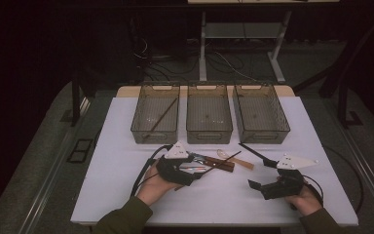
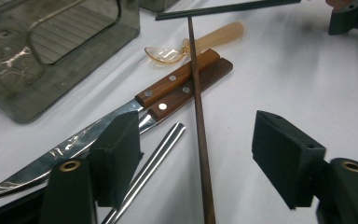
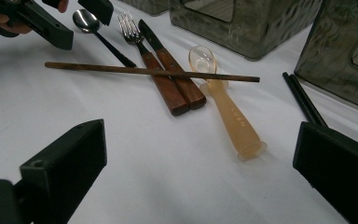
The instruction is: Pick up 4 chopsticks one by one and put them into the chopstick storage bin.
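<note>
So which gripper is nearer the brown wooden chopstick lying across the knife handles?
Left. The left gripper stands open right over the brown chopstick, which runs between its jaws. The right gripper is open farther off, over bare table.

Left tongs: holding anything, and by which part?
Nothing held. The left tongs are open astride the brown chopstick, near its lower end, jaws apart from it.

The room is dark, lit mainly over the white table (image 1: 126, 195). Grey floor (image 1: 34, 165) surrounds it. Behind stands a desk with white legs (image 1: 202, 48), loose cables (image 1: 224, 61) lying under it. A floor socket plate (image 1: 79, 150) sits left of the table.
</note>
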